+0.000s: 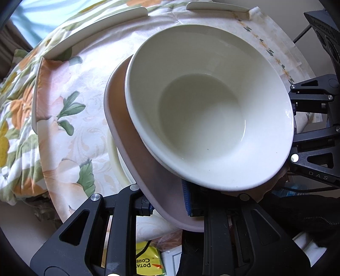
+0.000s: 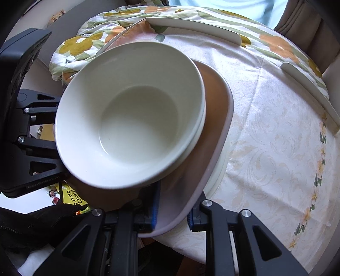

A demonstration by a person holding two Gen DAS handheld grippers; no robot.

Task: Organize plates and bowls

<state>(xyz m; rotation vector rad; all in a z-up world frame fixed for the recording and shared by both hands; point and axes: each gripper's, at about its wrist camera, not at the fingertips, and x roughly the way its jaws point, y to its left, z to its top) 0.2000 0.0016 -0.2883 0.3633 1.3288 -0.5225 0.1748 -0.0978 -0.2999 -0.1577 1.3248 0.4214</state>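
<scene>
"POTATO" is read on a yellow packet (image 1: 146, 265) below the table edge. A brown plate (image 2: 214, 118) with a pale rim is gripped at its near edge by both the left gripper (image 1: 167, 203) and the right gripper (image 2: 173, 209). White bowls (image 2: 129, 110), nested, are carried on it above a floral tablecloth (image 2: 276, 148).

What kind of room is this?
Probably a home dining room: a table under a floral tablecloth, white bowls stacked on a plate, and a curtained window behind.
</scene>
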